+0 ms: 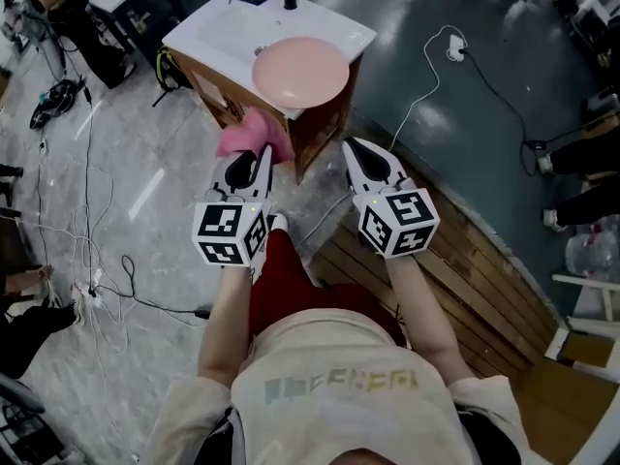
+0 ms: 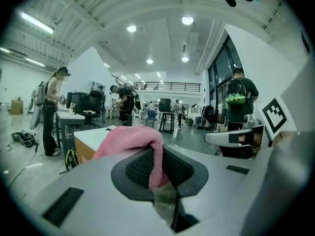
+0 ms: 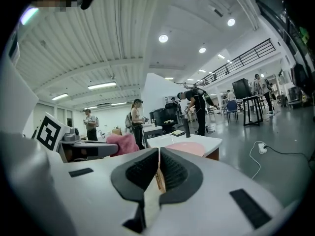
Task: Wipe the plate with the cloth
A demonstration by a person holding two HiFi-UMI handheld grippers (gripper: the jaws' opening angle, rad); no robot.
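Pink cloth (image 1: 254, 136) clamped in left gripper (image 1: 260, 158), plate (image 1: 300, 71) on the basin (image 1: 218, 32).
Only the left gripper view shows the jaws pinching the cloth's fold; the right gripper (image 3: 158, 168), in its own view, is squeezed closed on nothing. The head view adds the wooden cabinet (image 1: 312, 134) and cables (image 1: 97, 260) over grey floor (image 1: 465, 163).

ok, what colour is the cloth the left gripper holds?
Pink. The cloth shows best in the left gripper view, close up.
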